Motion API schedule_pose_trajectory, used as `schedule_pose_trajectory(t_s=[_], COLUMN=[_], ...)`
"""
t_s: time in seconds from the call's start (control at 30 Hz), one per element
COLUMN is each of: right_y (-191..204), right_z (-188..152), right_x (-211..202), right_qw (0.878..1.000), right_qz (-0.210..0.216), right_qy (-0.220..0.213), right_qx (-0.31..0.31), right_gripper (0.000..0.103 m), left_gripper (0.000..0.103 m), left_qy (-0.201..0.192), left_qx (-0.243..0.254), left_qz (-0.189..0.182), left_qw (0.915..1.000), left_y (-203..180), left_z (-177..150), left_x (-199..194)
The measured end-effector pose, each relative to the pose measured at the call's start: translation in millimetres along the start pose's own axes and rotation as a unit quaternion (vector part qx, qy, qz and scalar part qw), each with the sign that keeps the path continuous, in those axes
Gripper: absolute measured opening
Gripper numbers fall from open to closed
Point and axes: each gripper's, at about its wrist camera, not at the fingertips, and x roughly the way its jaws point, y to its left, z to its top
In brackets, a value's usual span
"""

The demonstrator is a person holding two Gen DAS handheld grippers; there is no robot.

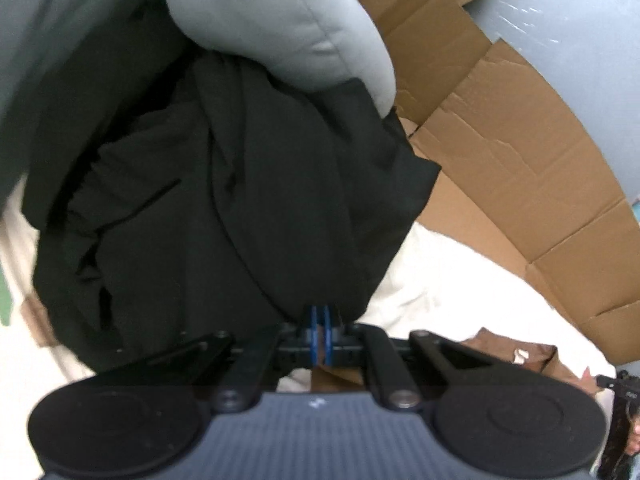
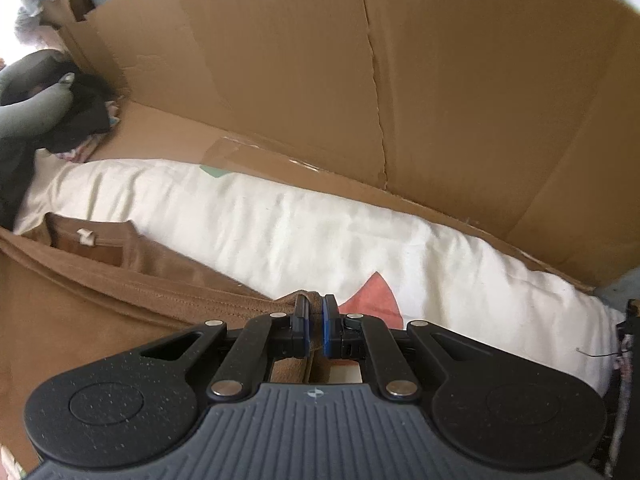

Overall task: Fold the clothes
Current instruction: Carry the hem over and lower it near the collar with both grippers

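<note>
Both claws are pinched shut on one brown shirt (image 2: 120, 280) spread long across a cream sheet (image 2: 280, 216): right claw (image 2: 315, 312) on its hem, left claw (image 1: 320, 320) on the far edge beside dark clothes (image 1: 208, 200).

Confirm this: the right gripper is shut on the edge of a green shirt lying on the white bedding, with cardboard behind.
Not green: the shirt is brown. The right wrist view shows the right gripper shut on its edge, on the white bedding, cardboard behind.
</note>
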Motion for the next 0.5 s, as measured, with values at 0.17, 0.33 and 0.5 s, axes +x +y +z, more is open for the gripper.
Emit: schedule_pose_trajectory(t_s=[0.17,0.33,0.5], right_y=[-12.2,-6.7,15.7], right_z=[0.0,-13.8,-31.6], right_x=[-13.0,-35.2,-41.2], right_qw=[0.996,0.991,0.994], right_qz=[0.010,0.019,0.024], right_qy=[-0.062,-0.107,-0.098], right_qx=[0.068,0.081,0.046], right_gripper=[0.010,0.010,0.010], left_gripper=[0.014,0.023,0.024], left_qy=[-0.056,-0.078,-0.068], left_qx=[0.011,0.025,0.066], left_qz=[0.003,0.007,0.009], left_qw=[0.9984,0.9966,0.9955], left_y=[-3.3,-8.2,-27.2], left_z=[4.7,-13.7,-42.1], left_x=[-21.8,-46.9,-56.3])
